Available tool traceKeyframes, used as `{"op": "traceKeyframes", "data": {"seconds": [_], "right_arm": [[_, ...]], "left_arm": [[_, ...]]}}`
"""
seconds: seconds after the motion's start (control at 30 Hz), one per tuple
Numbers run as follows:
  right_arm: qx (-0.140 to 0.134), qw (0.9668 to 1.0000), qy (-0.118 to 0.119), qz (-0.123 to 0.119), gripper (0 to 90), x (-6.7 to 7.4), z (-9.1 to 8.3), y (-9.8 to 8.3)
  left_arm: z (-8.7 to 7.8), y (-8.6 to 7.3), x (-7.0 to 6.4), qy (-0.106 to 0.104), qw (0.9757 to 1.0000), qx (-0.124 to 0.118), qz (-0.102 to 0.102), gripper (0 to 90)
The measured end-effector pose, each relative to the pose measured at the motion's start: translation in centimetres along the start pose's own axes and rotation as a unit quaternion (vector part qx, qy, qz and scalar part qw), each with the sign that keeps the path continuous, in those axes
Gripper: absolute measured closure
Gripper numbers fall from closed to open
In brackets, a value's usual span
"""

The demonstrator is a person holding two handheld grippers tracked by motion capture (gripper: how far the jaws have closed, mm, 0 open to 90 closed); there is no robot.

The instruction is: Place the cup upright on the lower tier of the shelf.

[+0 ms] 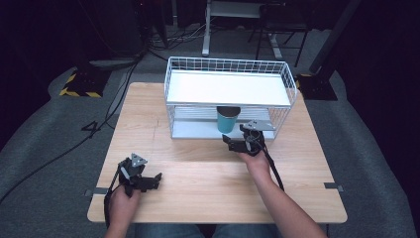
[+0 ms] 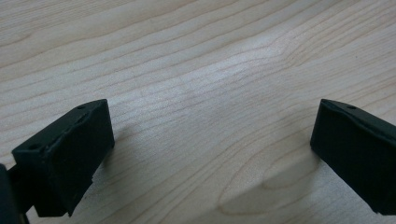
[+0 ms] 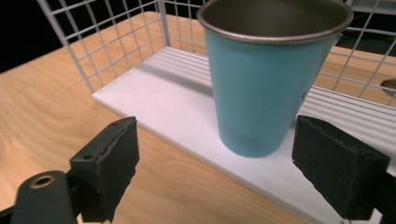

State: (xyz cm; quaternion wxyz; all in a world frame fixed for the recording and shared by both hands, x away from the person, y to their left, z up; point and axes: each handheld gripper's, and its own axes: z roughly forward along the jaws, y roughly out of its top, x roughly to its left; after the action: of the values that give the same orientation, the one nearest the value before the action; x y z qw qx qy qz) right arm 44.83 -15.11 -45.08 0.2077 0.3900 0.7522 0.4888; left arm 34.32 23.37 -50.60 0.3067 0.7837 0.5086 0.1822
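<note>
A teal metal cup [image 1: 228,119] [image 3: 264,79] stands upright on the lower white shelf of a white wire rack [image 1: 228,88] at the back of the wooden table. My right gripper [image 1: 233,141] [image 3: 215,163] is open just in front of the cup, jaws wide apart, the cup beyond them and not between them. My left gripper [image 1: 154,179] [image 2: 212,154] rests open near the table's front left, with bare wood between its jaws.
The rack has a white upper shelf [image 1: 228,87] and wire sides [image 3: 107,32]. The light wooden table [image 1: 198,168] spreads between the two grippers. Cables and stand legs lie on the grey floor behind.
</note>
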Motion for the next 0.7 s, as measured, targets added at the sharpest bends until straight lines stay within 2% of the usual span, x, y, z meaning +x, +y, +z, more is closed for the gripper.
{"op": "traceKeyframes", "data": {"seconds": [0.07,0.13,0.2,0.23,0.33,0.4,0.57,0.7], "right_arm": [[0.013,0.9998,0.003,-0.015,15.7,0.4,-1.0,0.1],[0.016,0.9997,0.004,-0.017,15.7,0.4,-1.3,0.1],[0.030,0.9990,0.005,-0.033,15.7,0.5,-2.8,-0.2],[0.030,0.9990,0.005,-0.033,15.7,0.5,-2.8,-0.2],[0.032,0.9983,0.006,-0.049,15.7,0.1,-4.8,-0.9],[0.032,0.9983,0.009,-0.048,15.8,0.0,-5.1,-1.1],[0.029,0.9990,0.023,-0.027,15.7,-1.3,-8.1,-2.5],[0.029,0.9989,0.024,-0.029,15.7,-2.0,-9.3,-3.2]], "left_arm": [[0.0,0.0,0.0,0.000,1.0000,0.000,0.000,0.1],[0.0,0.0,0.0,0.000,1.0000,0.000,0.000,0.1],[0.0,0.0,0.0,0.000,1.0000,0.000,0.000,0.1],[0.0,0.0,0.0,0.000,1.0000,0.000,0.000,0.1],[-0.1,-0.1,0.0,0.001,1.0000,0.001,0.002,0.1],[-0.1,-0.1,0.0,0.002,1.0000,0.001,0.002,0.1],[-0.2,-0.3,-0.1,-0.001,1.0000,0.000,0.001,0.1],[-0.3,-0.3,-0.2,0.000,1.0000,0.000,0.002,0.1]]}}
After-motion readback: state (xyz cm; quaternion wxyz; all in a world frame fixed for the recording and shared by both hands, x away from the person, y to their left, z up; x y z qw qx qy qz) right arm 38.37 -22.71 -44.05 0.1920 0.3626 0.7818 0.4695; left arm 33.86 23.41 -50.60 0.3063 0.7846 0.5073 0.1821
